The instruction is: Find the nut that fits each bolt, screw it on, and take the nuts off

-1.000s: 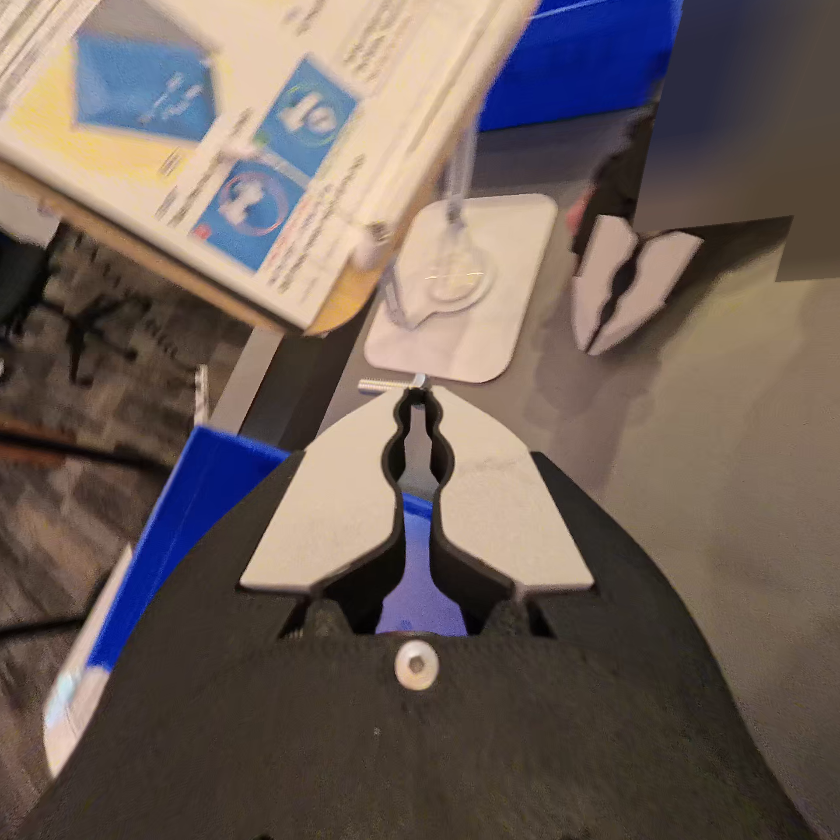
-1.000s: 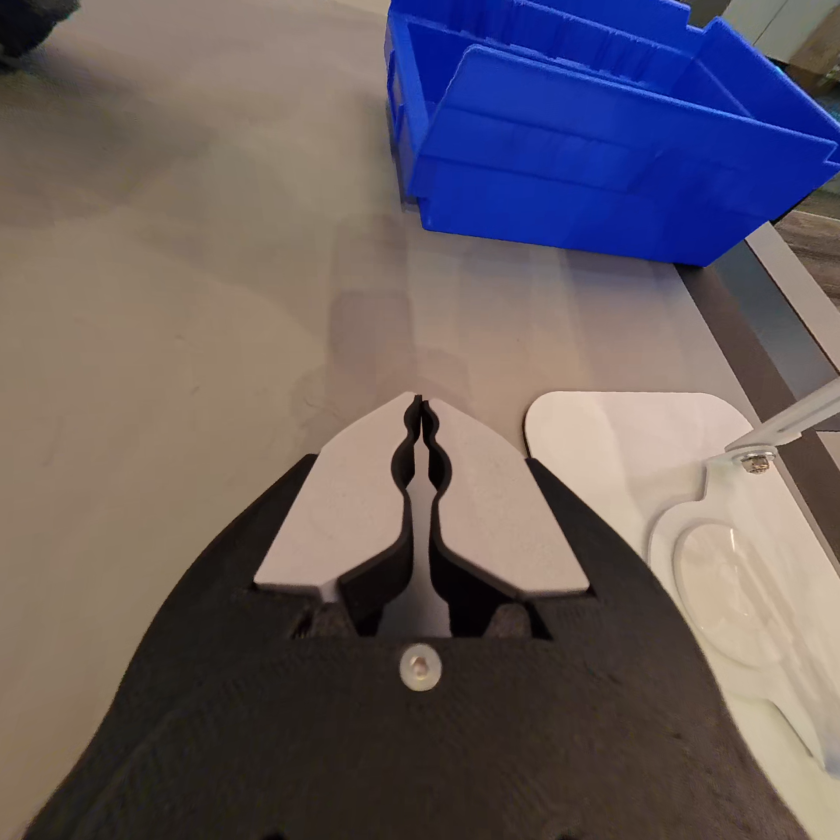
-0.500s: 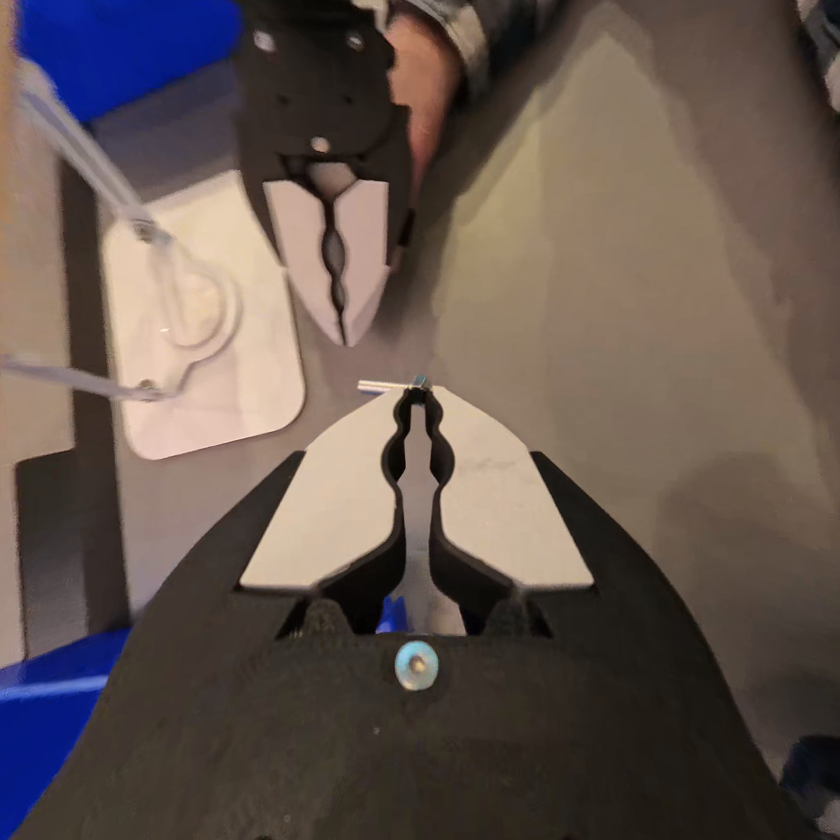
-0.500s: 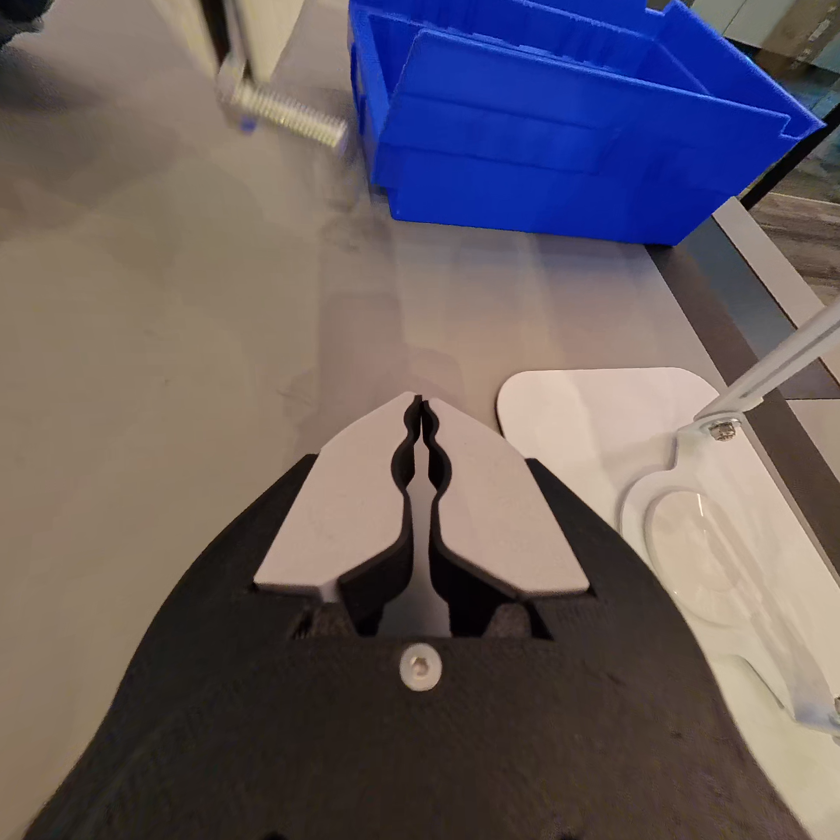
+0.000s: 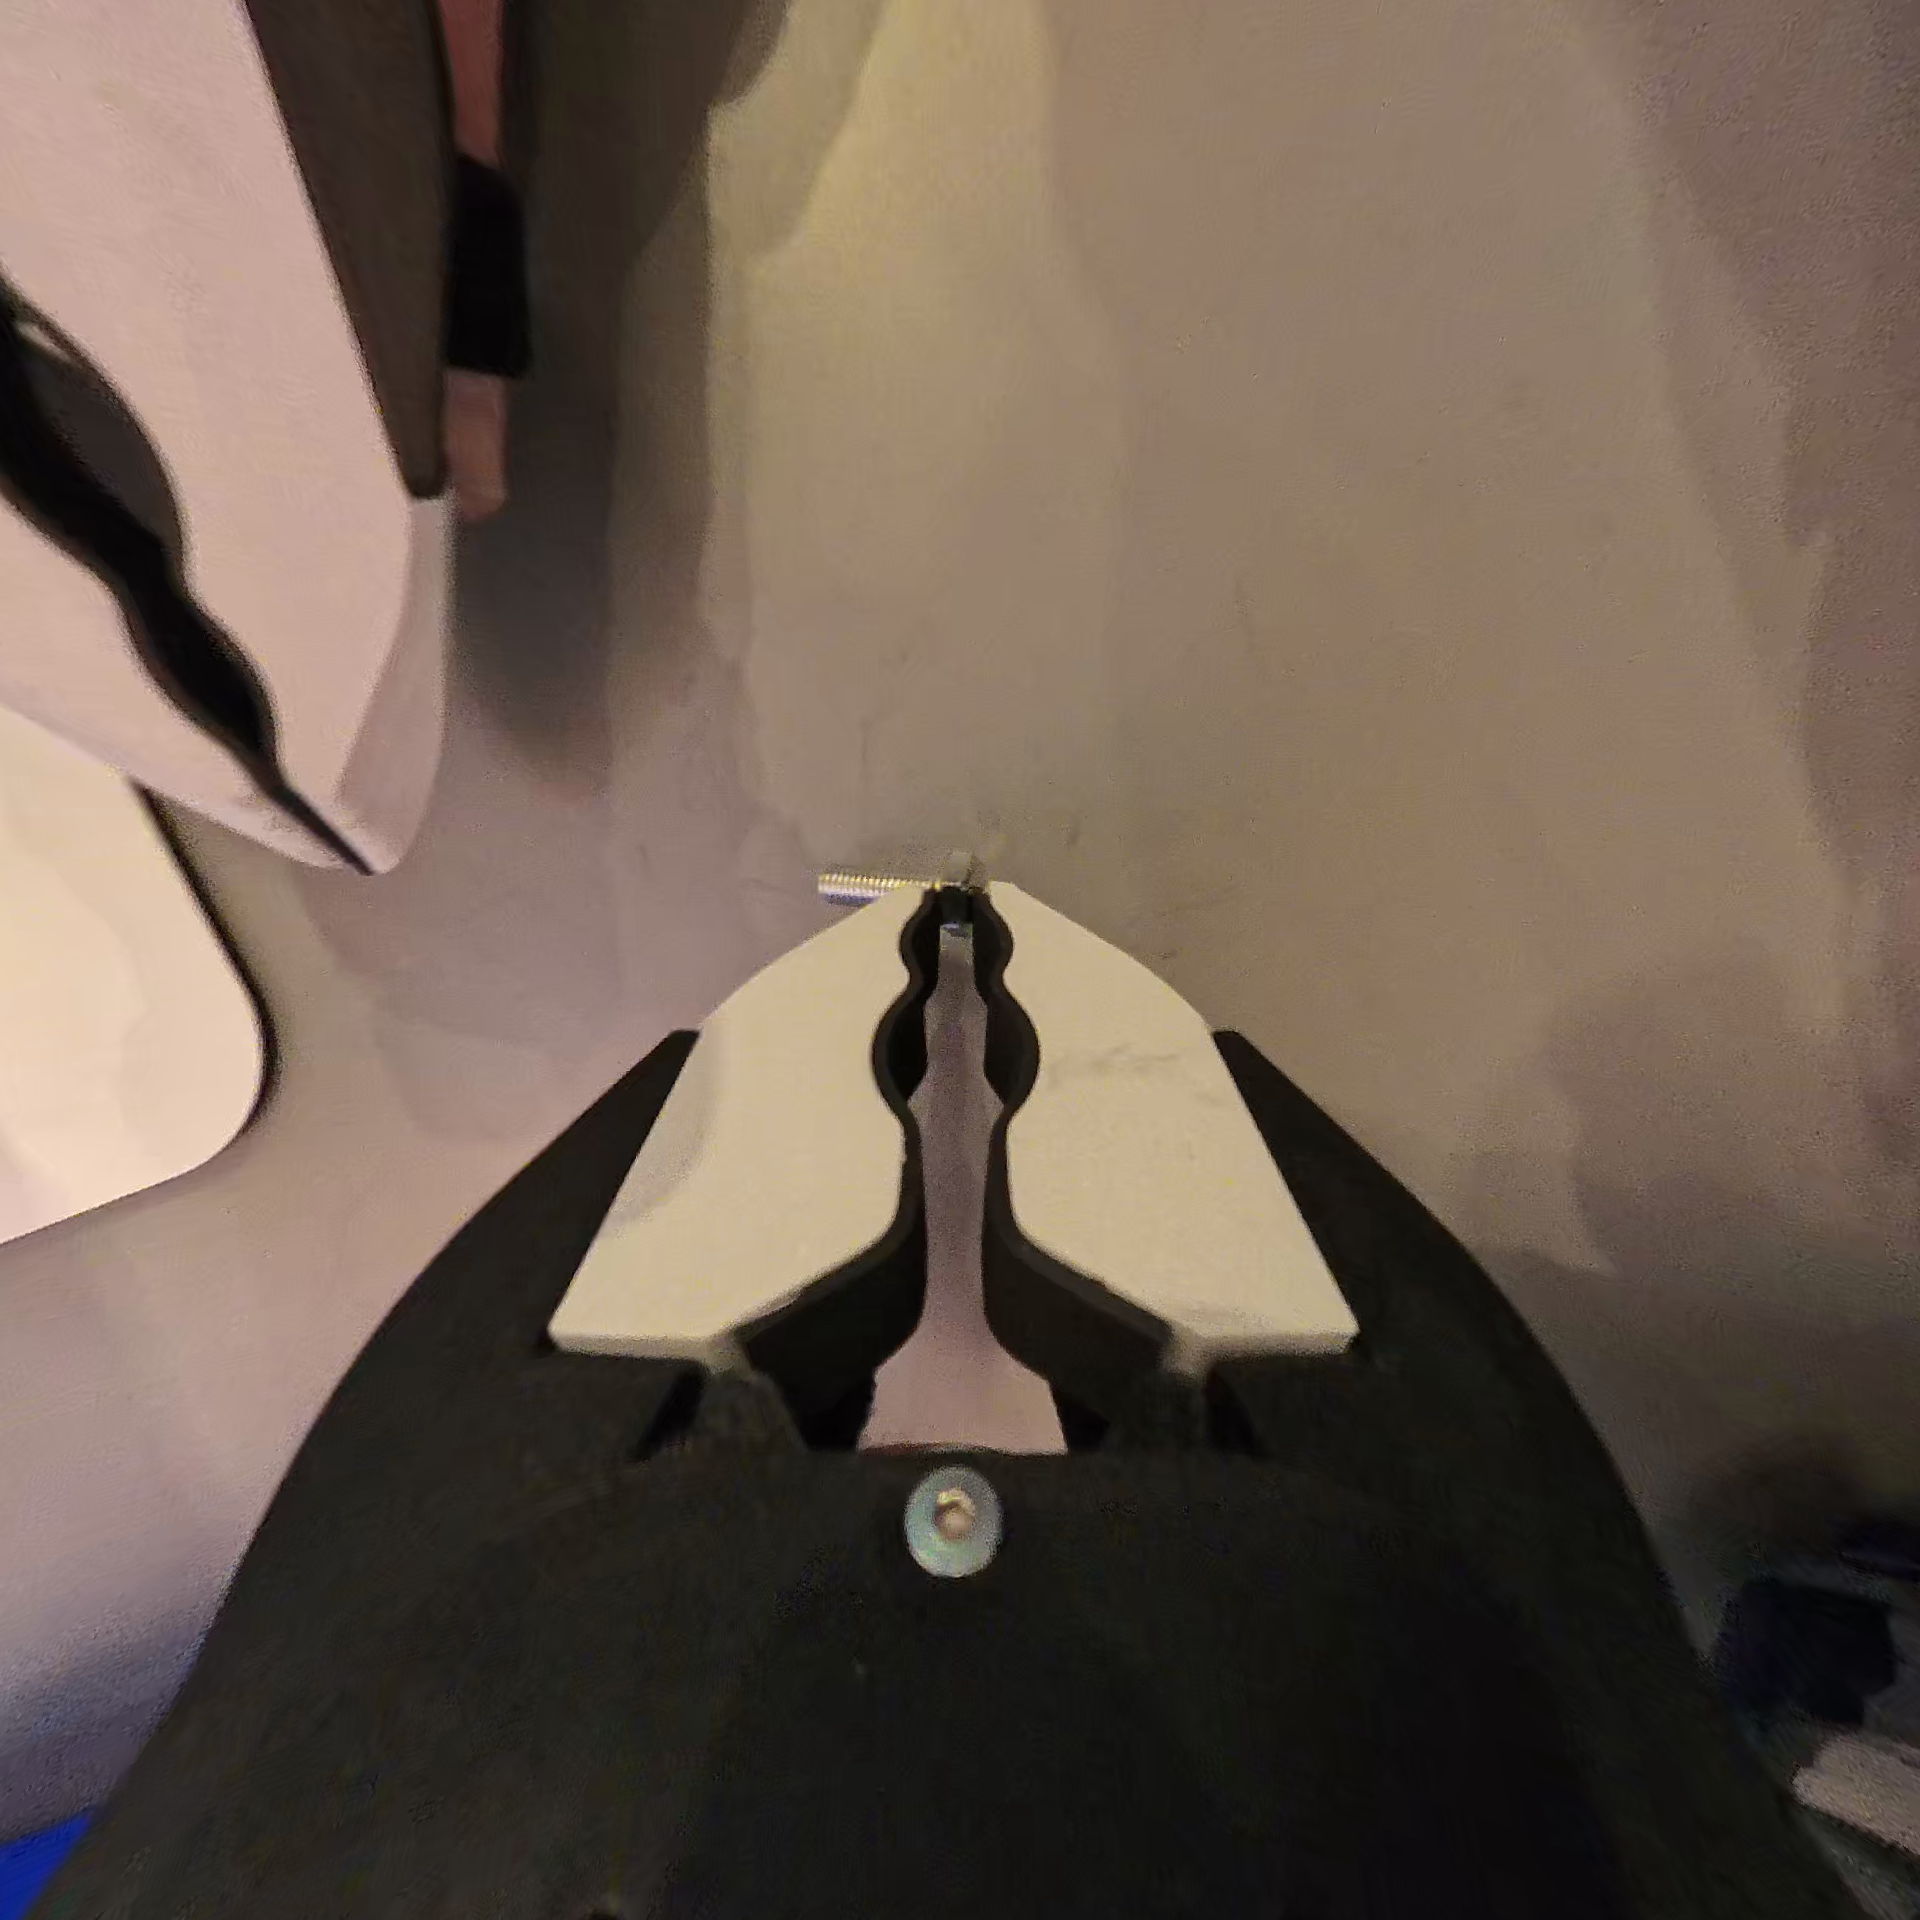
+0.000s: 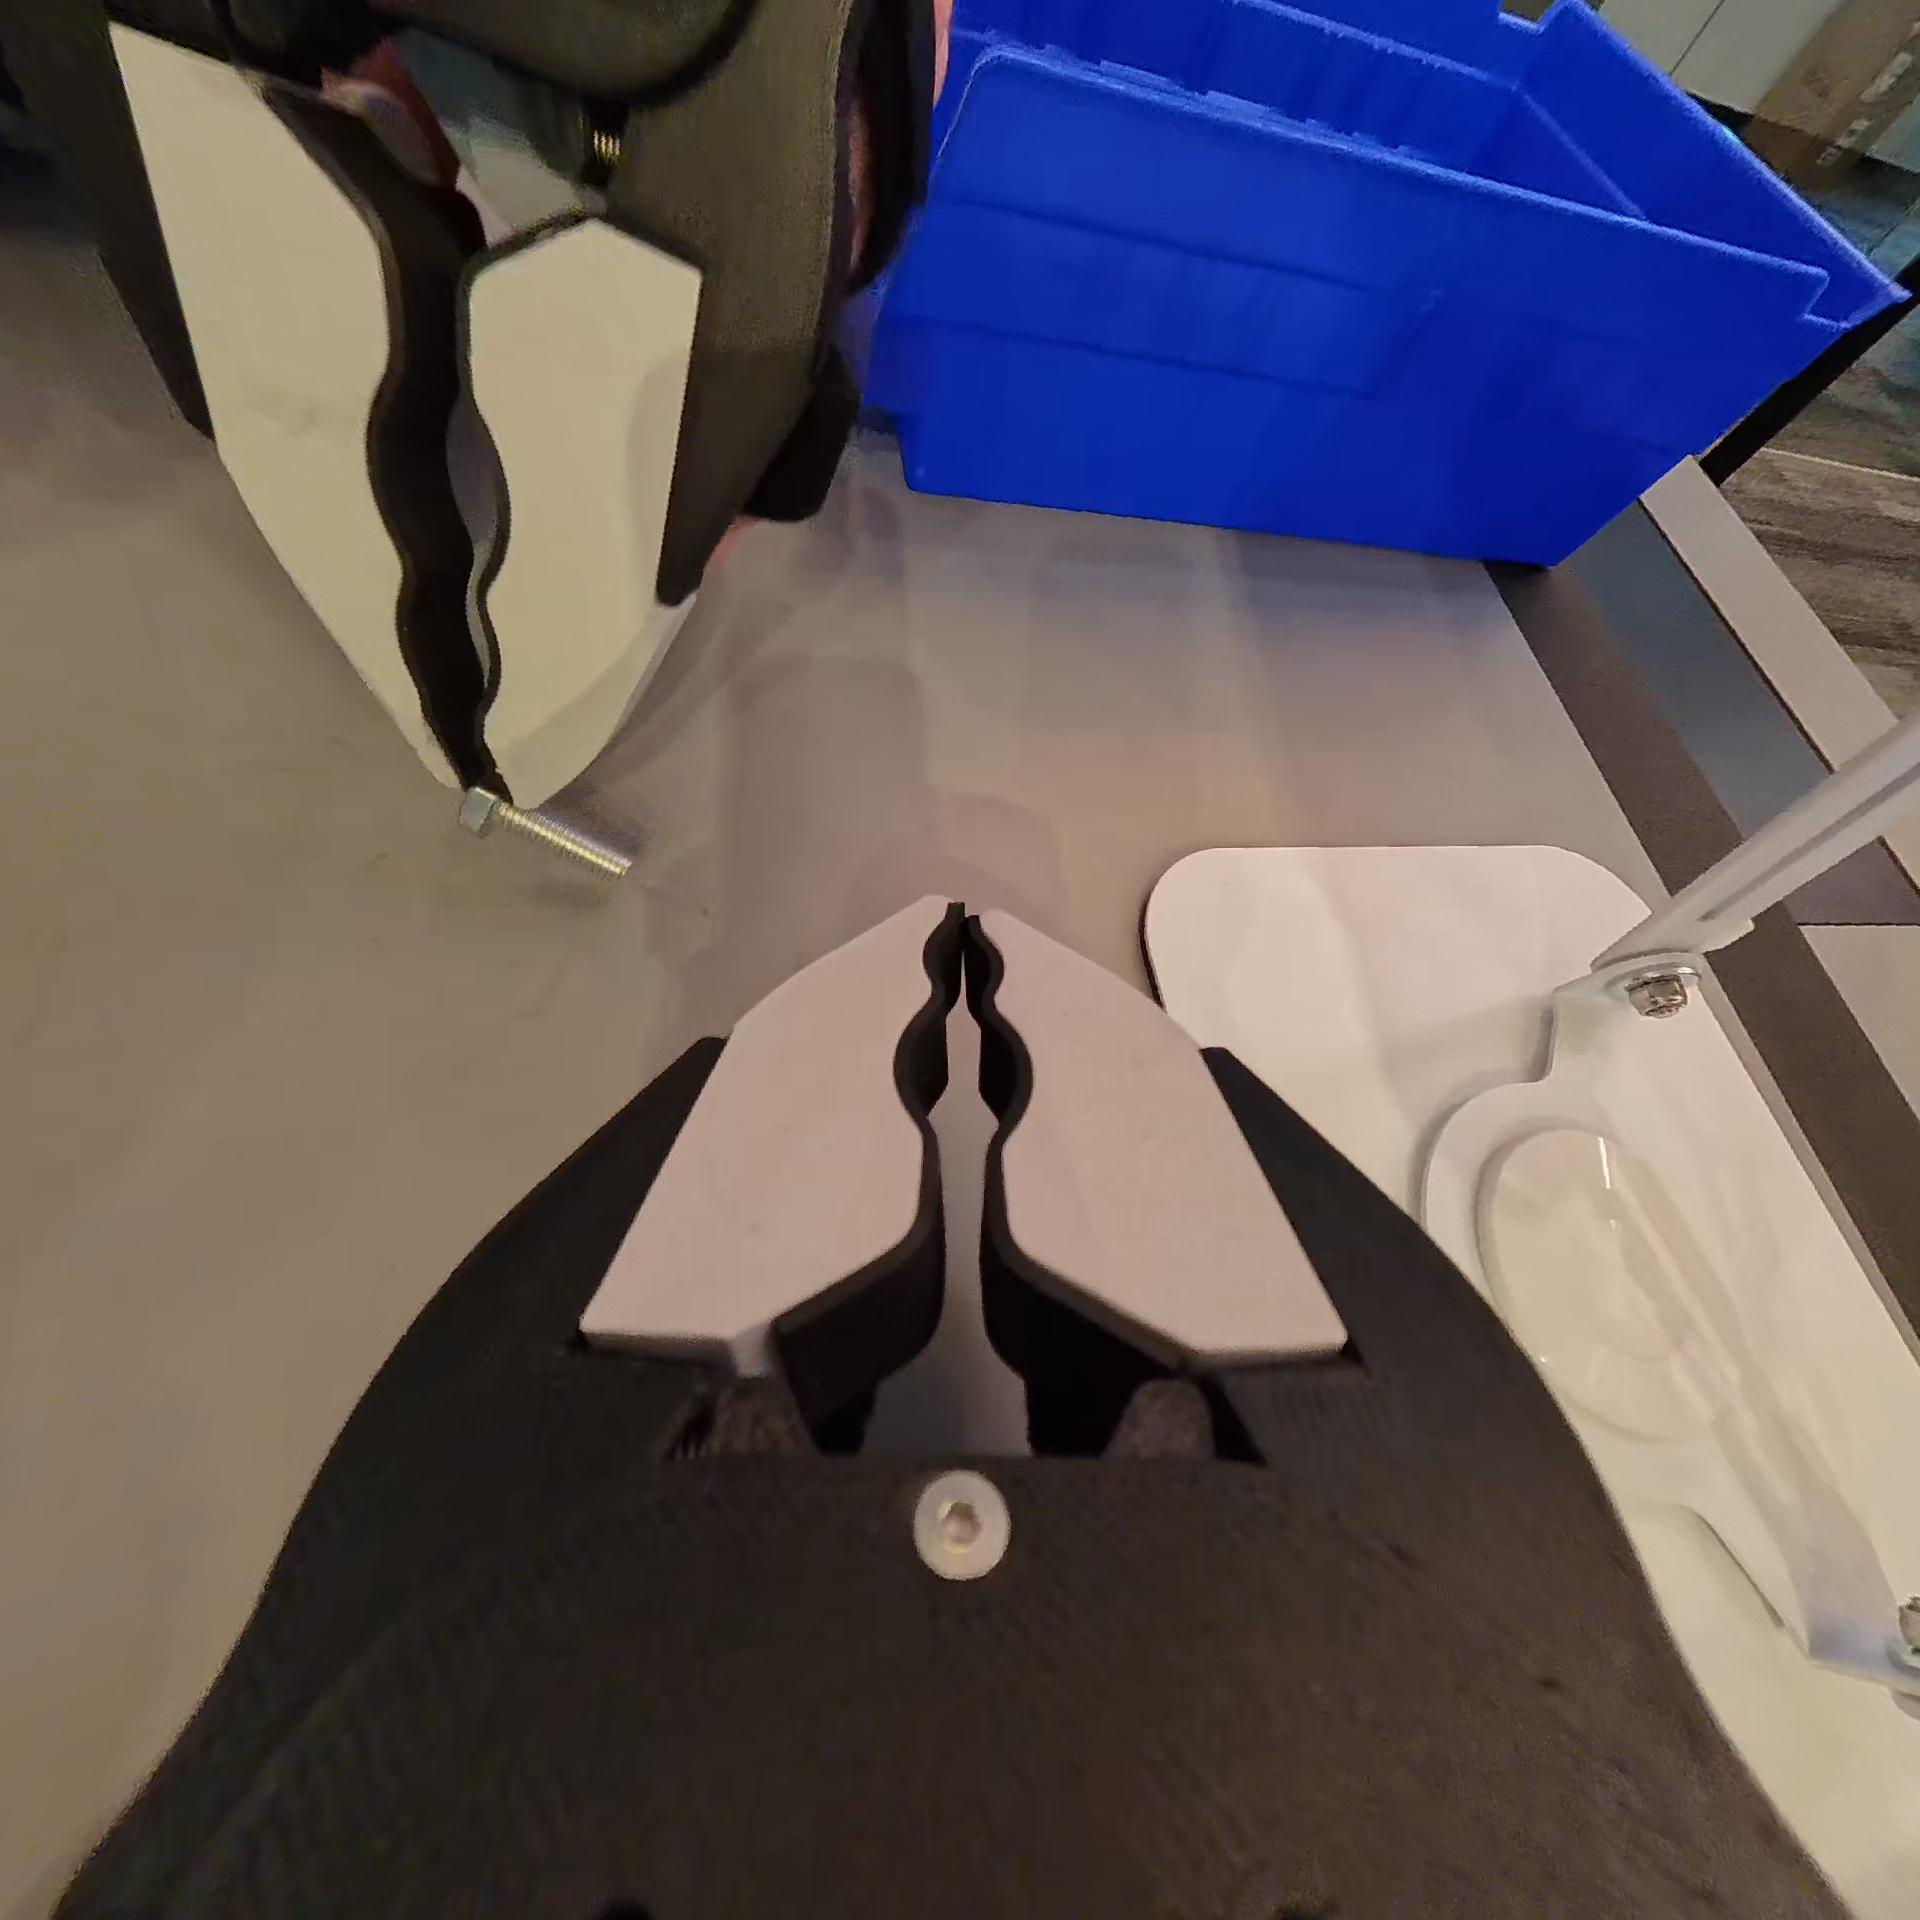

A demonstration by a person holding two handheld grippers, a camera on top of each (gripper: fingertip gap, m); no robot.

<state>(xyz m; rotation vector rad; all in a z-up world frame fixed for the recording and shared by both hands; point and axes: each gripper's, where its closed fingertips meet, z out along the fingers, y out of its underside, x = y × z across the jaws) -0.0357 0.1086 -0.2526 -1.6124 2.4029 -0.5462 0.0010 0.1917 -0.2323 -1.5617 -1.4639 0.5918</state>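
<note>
A: What took up most of the scene?

B: The grey worktop (image 6: 260, 1039). I took the blue bin (image 6: 1351, 343) as my landmark; it stood at the far side, close to the worktop's right edge.

A: And nearer than the bin?

B: A white flat base (image 6: 1351, 987) lay on the worktop on the near side of the bin, carrying a clear plastic holder (image 6: 1558, 1247) with a slim white arm (image 6: 1766, 862) bolted to it.

A: Where were the two tools?

B: The left gripper (image 6: 480, 779) came down just to the left of the bin, its tips pointing at the worktop. The right gripper (image 6: 958, 920) sat nearer than the bin, just left of the white base.

A: How did the jaws stand?

B: The left jaws were nearly closed, pinching the head of a silver bolt (image 6: 545, 836). The right jaws were closed tip to tip with nothing between them.

A: So where was the bolt?

B: Left of the bin and nearer than it, at the left tips, very low over or touching the worktop. Its threaded shaft (image 5: 868, 885) stuck out sideways, aimed toward the right gripper.
</note>
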